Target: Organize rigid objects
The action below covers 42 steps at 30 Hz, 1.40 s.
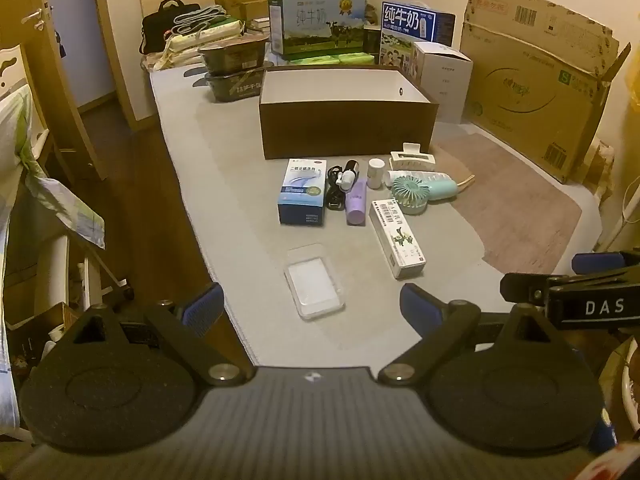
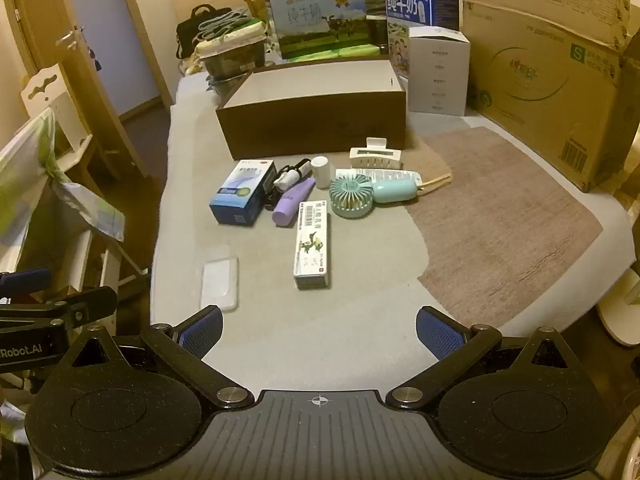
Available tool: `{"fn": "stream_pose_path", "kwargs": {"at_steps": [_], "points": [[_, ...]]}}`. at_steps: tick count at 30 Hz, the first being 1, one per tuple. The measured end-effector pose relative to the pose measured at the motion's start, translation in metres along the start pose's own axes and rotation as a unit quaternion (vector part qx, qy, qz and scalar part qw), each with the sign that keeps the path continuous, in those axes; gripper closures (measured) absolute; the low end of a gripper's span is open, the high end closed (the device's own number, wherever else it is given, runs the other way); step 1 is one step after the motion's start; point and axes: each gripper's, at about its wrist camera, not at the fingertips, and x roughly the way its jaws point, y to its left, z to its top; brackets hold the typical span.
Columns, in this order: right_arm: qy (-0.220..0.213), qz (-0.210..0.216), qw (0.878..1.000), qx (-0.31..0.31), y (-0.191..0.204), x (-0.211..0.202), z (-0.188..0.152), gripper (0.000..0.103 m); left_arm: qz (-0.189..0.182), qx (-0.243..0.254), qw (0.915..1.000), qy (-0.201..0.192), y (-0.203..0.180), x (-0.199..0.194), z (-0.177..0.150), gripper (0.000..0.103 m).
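Looking along both tools, we see the left gripper (image 1: 310, 308) and the right gripper (image 2: 318, 330) with jaws spread wide and holding nothing, poised above the near edge of the grey table (image 1: 224, 152). The small objects lie grouped in front of the open brown box (image 1: 346, 128): a blue carton (image 1: 301, 192), a black cable (image 1: 335, 190), a purple tube (image 1: 356, 204), a white bottle (image 1: 376, 172), a cream hair clip (image 1: 412, 158), a mint handheld fan (image 1: 420, 192) and a long white carton (image 1: 396, 236). Nearer us, apart from them, lies a clear plastic case (image 1: 314, 280).
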Motion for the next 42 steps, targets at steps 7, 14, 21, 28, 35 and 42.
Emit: {"fn": "stream_pose_path", "kwargs": {"at_steps": [7,14,21,28,35,42], "points": [[-0.002,-0.001,1.0,-0.001,0.0001,-0.0002,0.0001,0.0,0.002,0.004,1.0,-0.004,-0.0015,0.0013,-0.0007,0.009],[-0.002,-0.002,1.0,-0.001,0.0001,0.0006,0.0005,0.0,0.0,0.003,1.0,-0.004,-0.0053,0.0035,-0.0009,0.009],[-0.002,-0.001,1.0,-0.001,0.0003,0.0018,0.0008,0.0,0.001,0.003,1.0,-0.004,-0.0033,0.0019,-0.0005,0.009],[-0.002,0.001,1.0,-0.001,0.0011,0.0025,0.0006,0.0,0.001,0.003,1.0,-0.004,-0.0036,0.0024,-0.0007,0.009],[-0.001,0.0,1.0,-0.001,0.002,0.0035,0.0005,0.0,0.001,0.003,1.0,-0.004,-0.0034,0.0022,-0.0006,0.009],[-0.002,-0.001,1.0,-0.002,0.0015,0.0013,0.0007,0.0,0.001,0.003,1.0,-0.004,-0.0034,0.0023,-0.0008,0.009]]}}
